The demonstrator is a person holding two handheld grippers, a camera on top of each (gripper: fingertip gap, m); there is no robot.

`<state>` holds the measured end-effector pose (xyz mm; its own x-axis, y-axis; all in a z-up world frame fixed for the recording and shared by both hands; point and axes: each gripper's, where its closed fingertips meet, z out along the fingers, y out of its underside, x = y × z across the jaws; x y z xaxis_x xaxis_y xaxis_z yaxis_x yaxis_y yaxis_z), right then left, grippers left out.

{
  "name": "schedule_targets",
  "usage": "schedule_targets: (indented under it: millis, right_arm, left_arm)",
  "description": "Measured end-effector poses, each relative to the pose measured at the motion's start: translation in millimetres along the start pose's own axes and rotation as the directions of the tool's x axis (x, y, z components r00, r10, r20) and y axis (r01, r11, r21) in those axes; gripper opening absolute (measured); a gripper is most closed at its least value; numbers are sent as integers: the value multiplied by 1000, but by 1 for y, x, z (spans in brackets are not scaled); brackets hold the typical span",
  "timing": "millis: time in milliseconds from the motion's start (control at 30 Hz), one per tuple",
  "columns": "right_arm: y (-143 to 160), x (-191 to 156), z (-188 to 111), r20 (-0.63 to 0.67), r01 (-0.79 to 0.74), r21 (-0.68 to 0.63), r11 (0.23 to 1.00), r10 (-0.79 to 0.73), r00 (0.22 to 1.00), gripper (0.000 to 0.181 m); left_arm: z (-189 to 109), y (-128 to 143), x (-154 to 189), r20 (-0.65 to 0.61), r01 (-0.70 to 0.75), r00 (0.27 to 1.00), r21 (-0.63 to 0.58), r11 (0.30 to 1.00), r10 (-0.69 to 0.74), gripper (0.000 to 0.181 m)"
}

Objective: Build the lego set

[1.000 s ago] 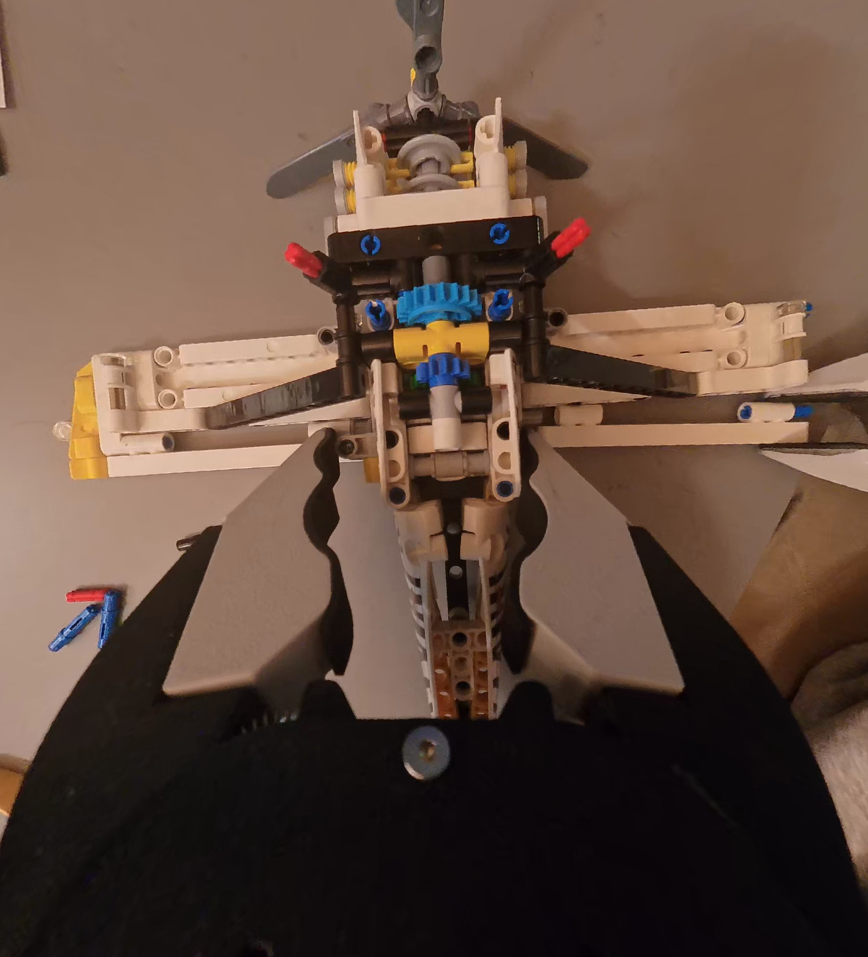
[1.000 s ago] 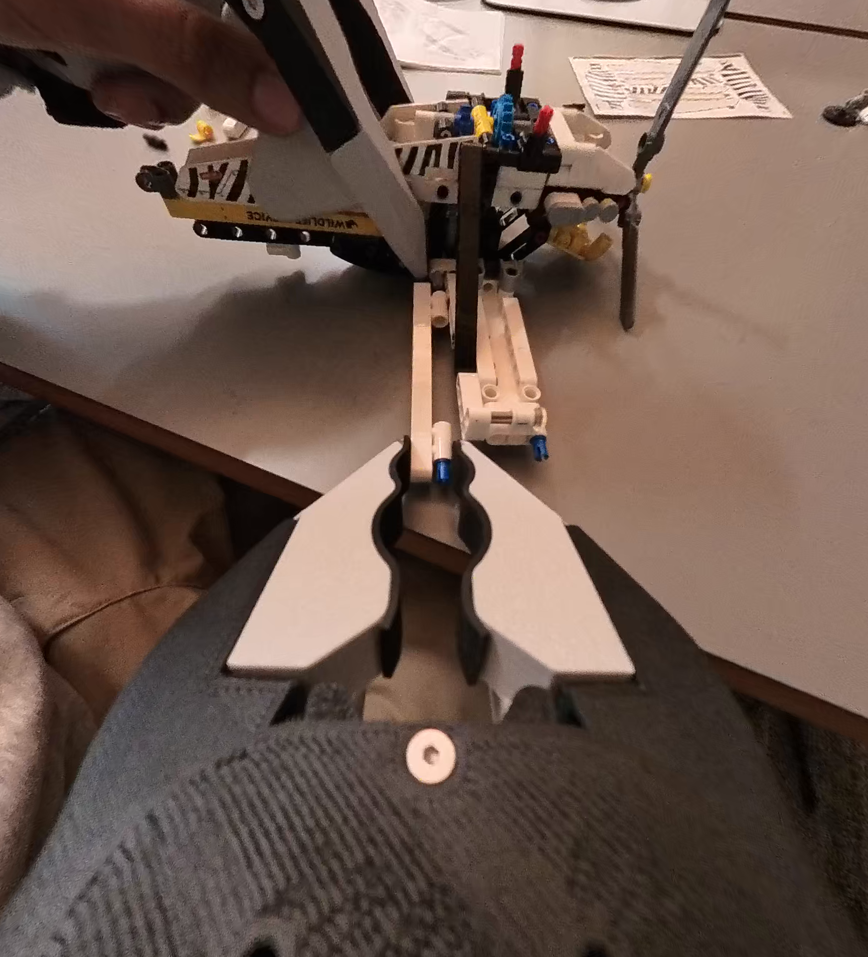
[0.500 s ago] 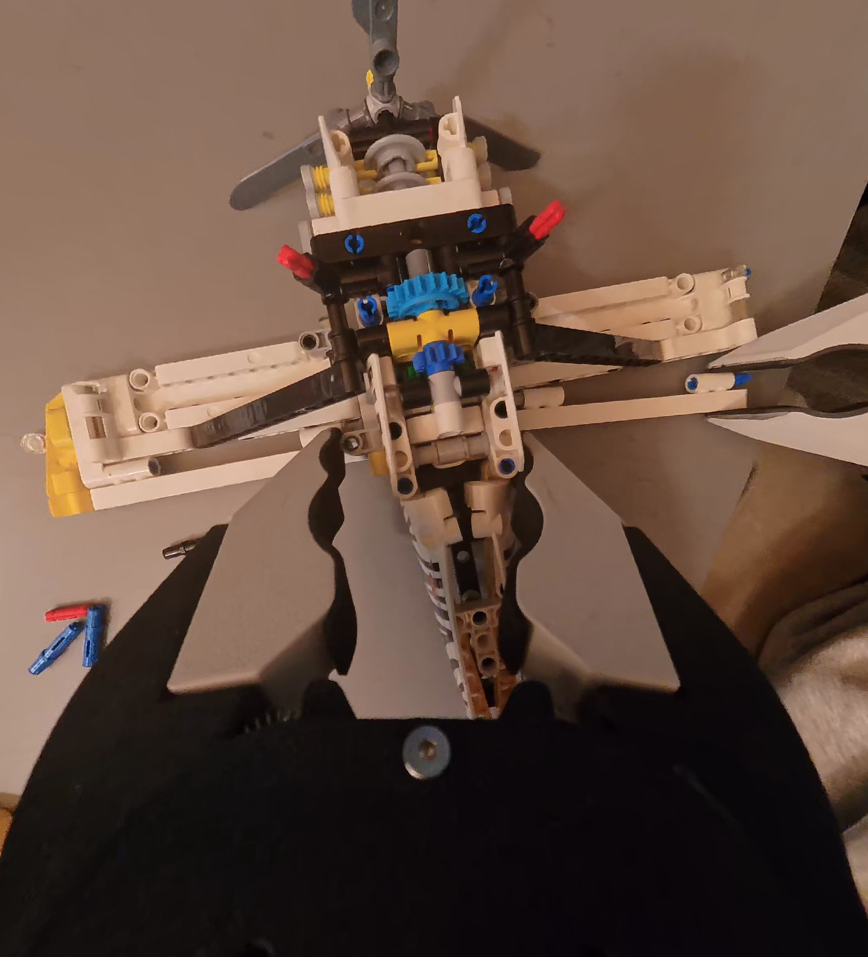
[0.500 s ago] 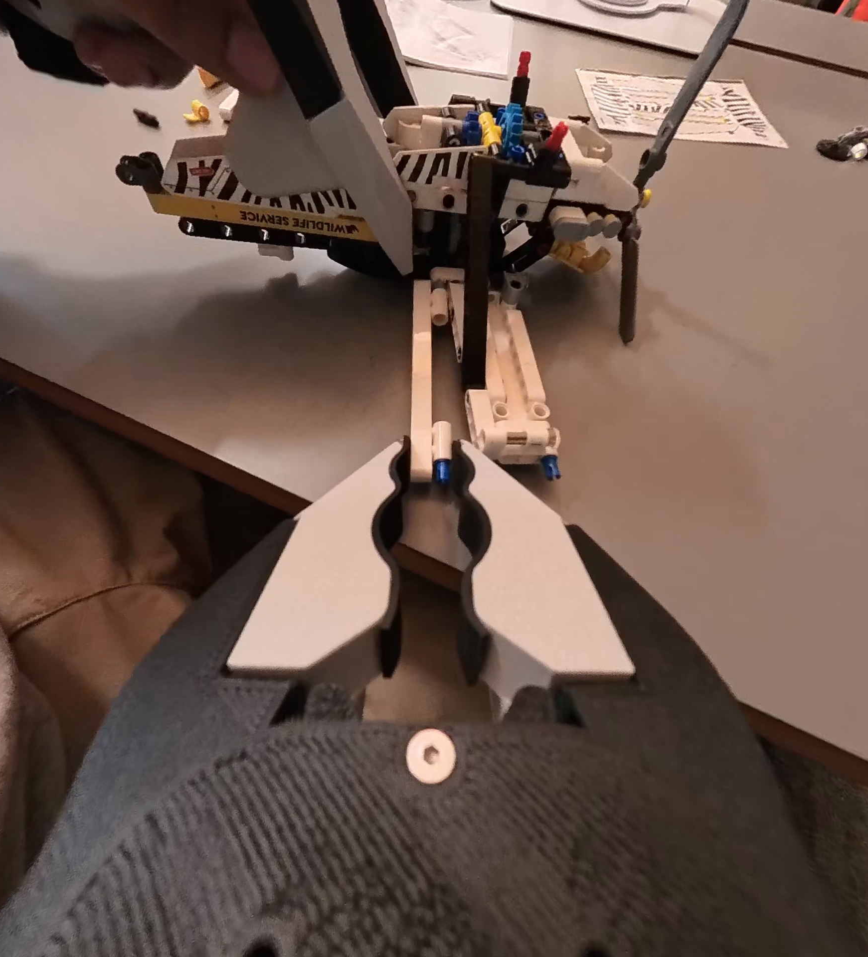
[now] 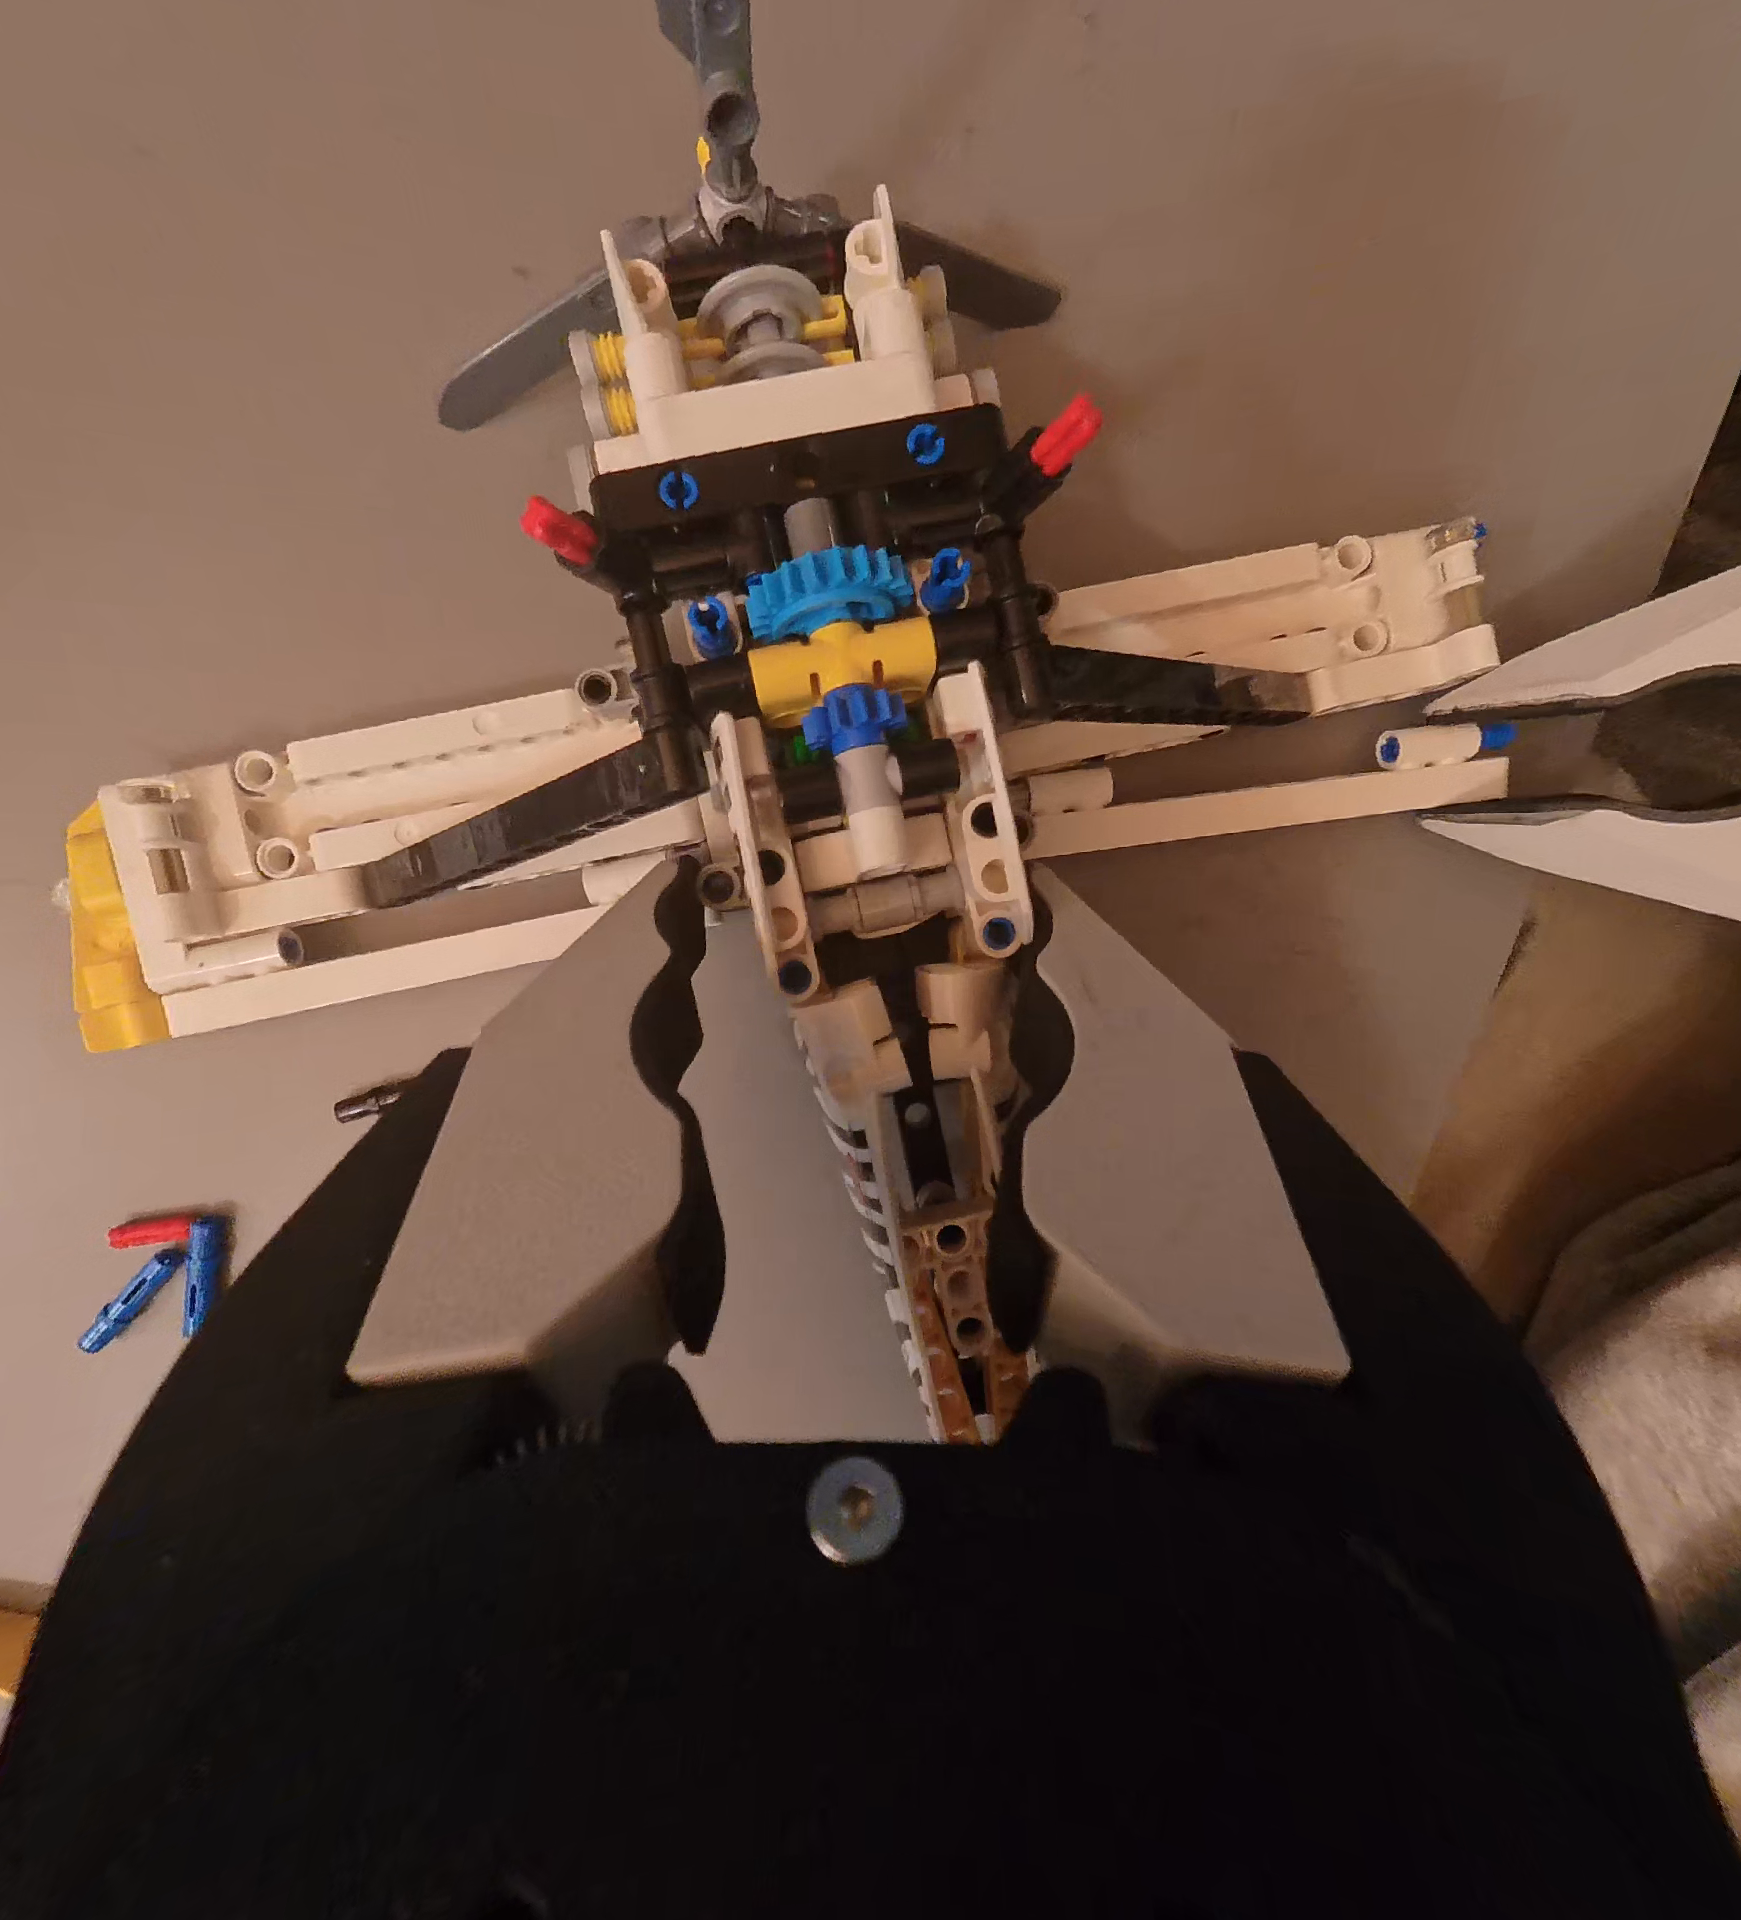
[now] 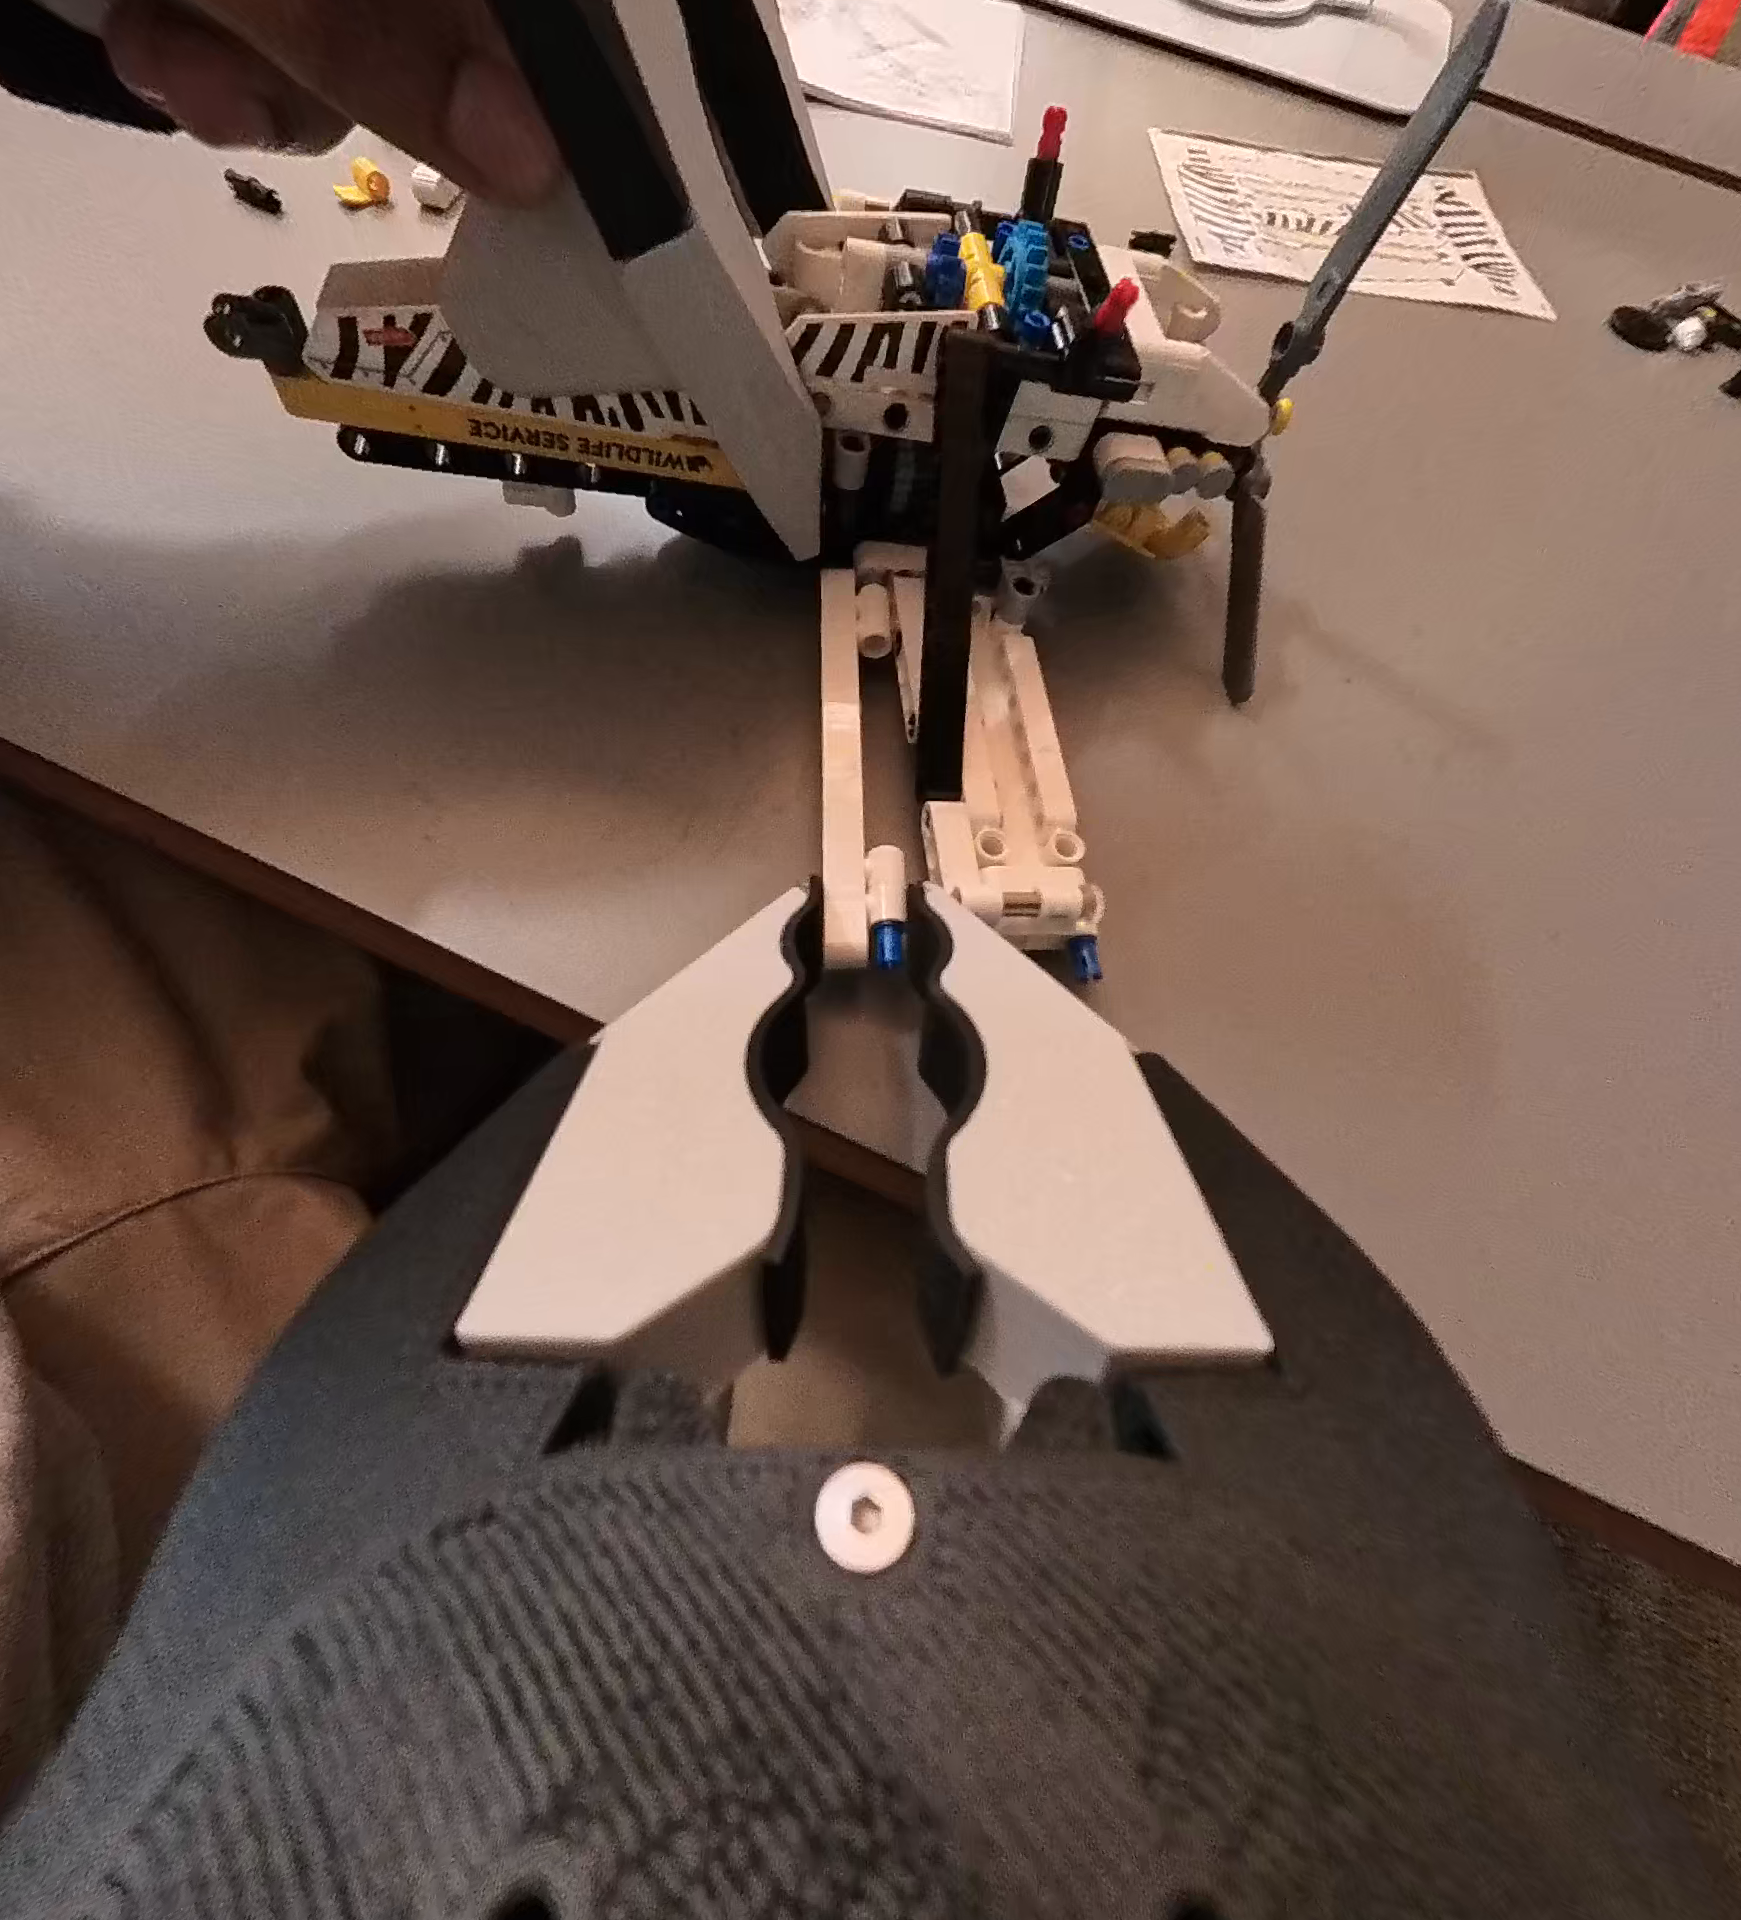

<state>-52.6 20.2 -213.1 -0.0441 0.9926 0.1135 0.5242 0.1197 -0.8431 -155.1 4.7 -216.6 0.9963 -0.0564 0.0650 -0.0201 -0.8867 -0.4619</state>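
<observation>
The white, black and yellow lego plane (image 5: 824, 665) rests on the grey table (image 5: 222, 312). My left gripper (image 5: 850, 914) comes from above and straddles the fuselage behind the wings. Its fingertips touch both sides of the body, and the striped tail lies against the right finger. In the right wrist view a left finger (image 6: 637, 312) covers the plane's side (image 6: 949, 343). My right gripper (image 6: 866, 925) is shut on the end of the near wing's white beam (image 6: 842, 790), beside a blue pin (image 6: 887, 940). It also shows at the wing tip in the left wrist view (image 5: 1427, 766).
Loose blue and red pins (image 5: 154, 1278) and a small black pin (image 5: 367, 1103) lie left of the tail. A sticker sheet (image 6: 1354, 229), paper (image 6: 907, 62) and small parts (image 6: 1697, 332) lie beyond the plane. The table edge (image 6: 326, 883) runs just under the wing tip, with a tan cushion (image 6: 170, 1039) below.
The plane has turned a little in the left wrist view, its right wing swinging up and its tail drifting toward the right finger. Both grippers keep their holds.
</observation>
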Motion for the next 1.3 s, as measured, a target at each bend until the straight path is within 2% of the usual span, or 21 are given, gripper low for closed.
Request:
schedule_targets:
  millis: [167,233,300,333,500,767,933,1100,1167,1233,1300]
  right_arm:
    - [0,0,1,6,1,5,1000,-1,1000,14]
    - [0,-1,2,4,7,3,1000,-7,1000,14]
    - [1,-1,2,3,10,2,1000,-10,1000,14]
    - [1,-1,3,4,9,3,1000,-9,1000,14]
    - [1,0,3,6,5,8,1000,-5,1000,14]
    - [0,0,4,4,7,10,1000,-7,1000,14]
    - [1,0,4,4,10,9,1000,-10,1000,14]
    - [1,0,4,3,10,11,1000,-10,1000,14]
    - [1,0,4,4,9,13,1000,-9,1000,14]
    - [1,0,4,2,9,15,1000,-9,1000,14]
    - [1,0,4,0,9,17,1000,-9,1000,14]
  left_arm:
    - [0,1,-2,18,-5,1000,-6,1000,6,61]
    - [1,2,-5,64,-18,998,-12,1000,19,67]
    - [3,4,-4,82,-13,997,-12,1000,14,88]
    - [4,3,-2,80,-10,997,0,1000,10,92]
    - [0,-2,-4,94,12,995,46,999,-16,96]
    - [-13,-13,-5,98,30,994,118,993,-41,68]
    - [-15,-18,-6,124,46,990,152,987,-65,68]
    - [-15,-20,-13,224,32,972,166,986,-69,68]
    - [-13,-20,-10,198,39,977,173,984,-73,60]
    - [-11,-21,-2,144,57,986,191,980,-85,44]
    - [-11,-21,-2,157,40,985,187,982,-70,46]
